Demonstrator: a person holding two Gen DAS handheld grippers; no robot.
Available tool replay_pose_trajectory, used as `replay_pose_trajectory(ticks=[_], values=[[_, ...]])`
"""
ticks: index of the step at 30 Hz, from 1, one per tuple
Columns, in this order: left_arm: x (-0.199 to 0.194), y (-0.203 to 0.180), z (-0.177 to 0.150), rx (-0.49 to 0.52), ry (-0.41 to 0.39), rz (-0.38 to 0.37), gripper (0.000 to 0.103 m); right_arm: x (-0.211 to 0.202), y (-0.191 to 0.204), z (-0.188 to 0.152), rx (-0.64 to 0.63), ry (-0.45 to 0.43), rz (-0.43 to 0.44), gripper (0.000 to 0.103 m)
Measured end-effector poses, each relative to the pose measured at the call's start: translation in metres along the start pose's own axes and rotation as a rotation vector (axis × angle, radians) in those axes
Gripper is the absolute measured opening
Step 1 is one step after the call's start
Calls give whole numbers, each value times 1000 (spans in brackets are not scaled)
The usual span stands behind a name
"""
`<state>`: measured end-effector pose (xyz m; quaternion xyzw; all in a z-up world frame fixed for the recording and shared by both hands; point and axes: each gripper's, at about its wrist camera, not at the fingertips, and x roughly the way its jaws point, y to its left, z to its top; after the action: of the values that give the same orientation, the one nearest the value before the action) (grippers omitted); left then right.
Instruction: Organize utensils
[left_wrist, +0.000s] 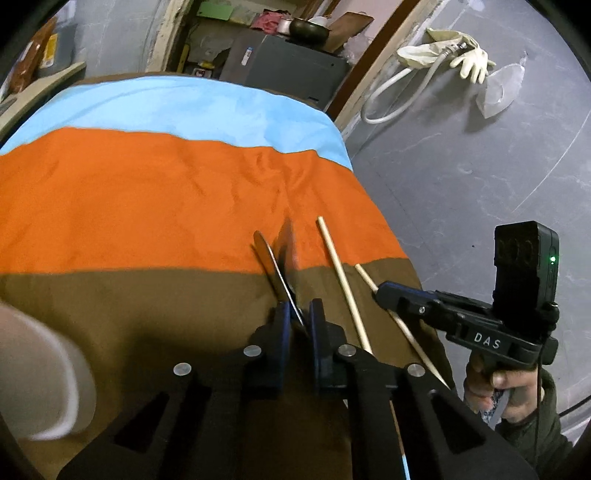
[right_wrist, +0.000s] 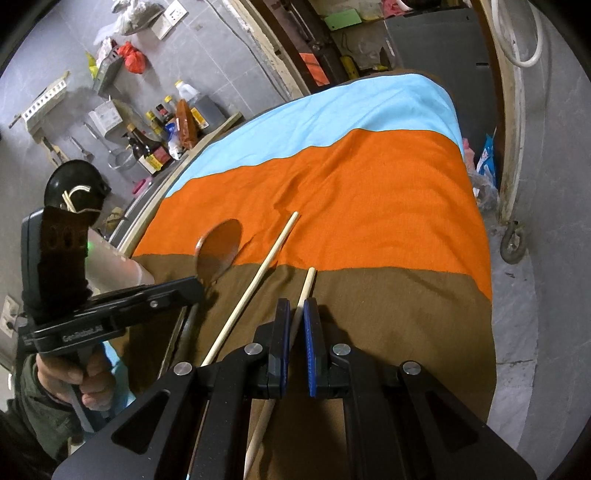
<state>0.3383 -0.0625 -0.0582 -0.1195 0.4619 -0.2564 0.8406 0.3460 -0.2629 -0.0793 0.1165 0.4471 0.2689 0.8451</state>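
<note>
A metal spoon (left_wrist: 275, 266) runs edge-on between the blue pads of my left gripper (left_wrist: 299, 306), which is shut on its handle. In the right wrist view its bowl (right_wrist: 218, 251) sticks out past the left gripper (right_wrist: 197, 286), over the line between the orange and brown stripes. My right gripper (right_wrist: 296, 304) is shut on a wooden chopstick (right_wrist: 308, 284), whose blunt end points away. From the left wrist view the right gripper (left_wrist: 378, 290) holds that chopstick (left_wrist: 365, 277) near the table's right edge. A second chopstick (left_wrist: 338, 269) (right_wrist: 266, 262) lies loose on the cloth between the two grippers.
The table wears a blue, orange and brown striped cloth (left_wrist: 147, 192). A pale round container (left_wrist: 40, 369) stands blurred at the near left. Sauce bottles (right_wrist: 159, 147) crowd a shelf past the left edge. A grey cabinet (left_wrist: 295, 62) stands beyond the far end, and the floor (left_wrist: 461, 184) drops off at right.
</note>
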Motion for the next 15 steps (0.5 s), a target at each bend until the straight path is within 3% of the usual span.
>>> replay_pose_trajectory(ticks=[7,15], values=[[-9,-2,-11,-18,2,-39,7,-5,7,-5,-26,6,-19,5],[-18,-11,-31,24,74,-87,10,-9,12,-10,-48,16,-31,6]])
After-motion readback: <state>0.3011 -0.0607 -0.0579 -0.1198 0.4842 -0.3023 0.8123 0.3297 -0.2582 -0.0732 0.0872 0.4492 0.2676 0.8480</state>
